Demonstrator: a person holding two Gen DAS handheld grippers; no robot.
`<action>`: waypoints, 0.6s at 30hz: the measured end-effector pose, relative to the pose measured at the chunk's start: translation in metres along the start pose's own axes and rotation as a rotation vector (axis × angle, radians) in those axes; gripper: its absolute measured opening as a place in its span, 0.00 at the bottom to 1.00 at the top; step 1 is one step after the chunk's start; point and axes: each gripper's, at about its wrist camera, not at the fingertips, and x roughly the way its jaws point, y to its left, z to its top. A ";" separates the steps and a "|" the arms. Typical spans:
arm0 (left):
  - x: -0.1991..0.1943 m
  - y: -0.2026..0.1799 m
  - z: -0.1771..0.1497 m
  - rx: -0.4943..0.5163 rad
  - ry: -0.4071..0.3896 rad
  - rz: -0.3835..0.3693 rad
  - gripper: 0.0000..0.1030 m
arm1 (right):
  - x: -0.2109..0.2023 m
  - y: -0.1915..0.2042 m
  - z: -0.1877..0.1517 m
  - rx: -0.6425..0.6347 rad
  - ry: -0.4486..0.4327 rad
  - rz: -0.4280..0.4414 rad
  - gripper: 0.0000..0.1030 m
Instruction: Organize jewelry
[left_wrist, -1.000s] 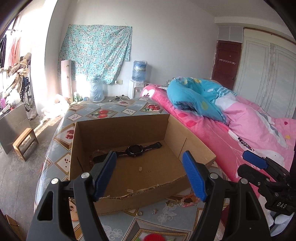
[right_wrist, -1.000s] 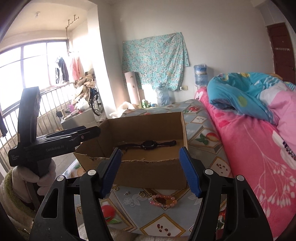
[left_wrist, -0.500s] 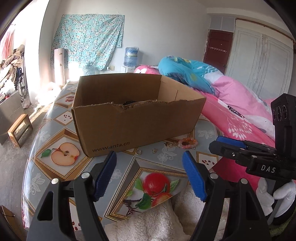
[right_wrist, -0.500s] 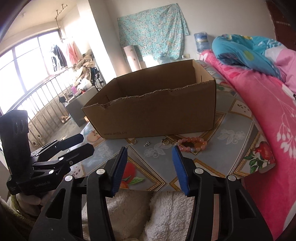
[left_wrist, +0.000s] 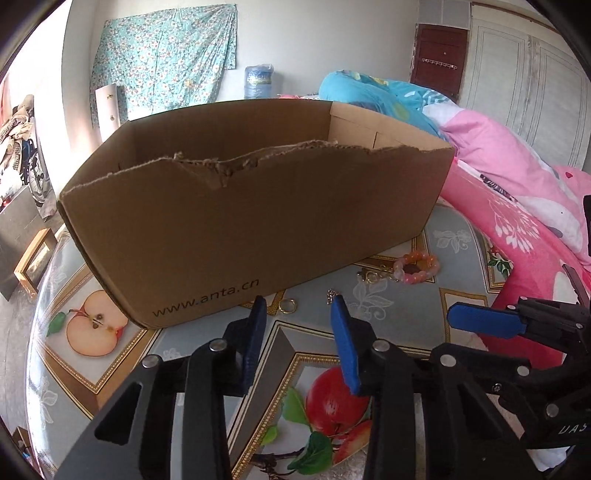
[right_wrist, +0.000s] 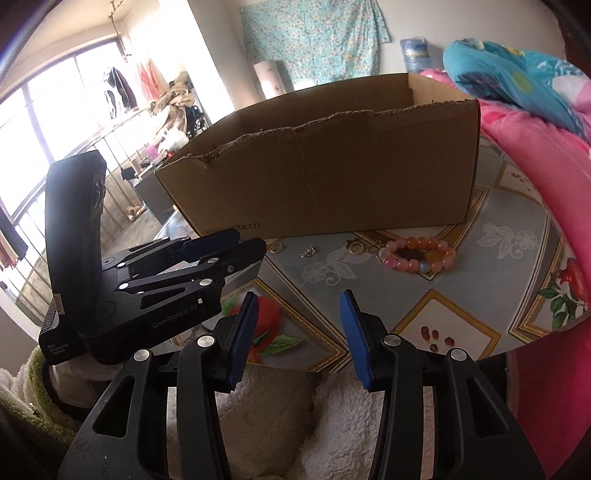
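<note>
Your table (left_wrist: 454, 254) is covered in a glossy cloth printed with apples and other fruit, and a bed with a pink quilt (left_wrist: 517, 192) runs along its right side; a floral sheet (right_wrist: 314, 40) hangs on the far wall beside a water bottle (left_wrist: 258, 81). On the cloth stands a cardboard box (left_wrist: 251, 221) with a torn front rim and a web address printed low on its front wall; what lies inside it cannot be seen from either camera.

The jewelry sits on the cloth just in front of the box. A bead bracelet (right_wrist: 417, 254) of pink and orange beads lies near the box's right front corner, with a gold clasp piece (right_wrist: 356, 246) touching or just beside its left end. Further left are a small silver charm (right_wrist: 307, 252) and a gold ring (left_wrist: 287, 306), each apart from the others.

Your left gripper (left_wrist: 298, 314) hovers low over the cloth with its blue pads partly open, a moderate gap between them, gripping nothing; the ring lies just beyond that gap. Your right gripper (right_wrist: 298, 306) is over the near edge of the table, its pads set wider apart and also empty, with the bracelet ahead and slightly to its right. A white fleecy sleeve (right_wrist: 280, 402) shows below it.
</note>
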 end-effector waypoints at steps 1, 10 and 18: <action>0.005 0.000 0.001 -0.005 0.015 0.006 0.23 | 0.003 -0.002 0.000 0.005 0.005 0.000 0.42; 0.029 -0.006 0.009 -0.015 0.089 0.070 0.14 | 0.023 -0.023 0.004 0.056 0.044 0.058 0.42; 0.042 -0.017 0.014 -0.003 0.101 0.123 0.14 | 0.025 -0.030 0.007 0.077 0.040 0.097 0.42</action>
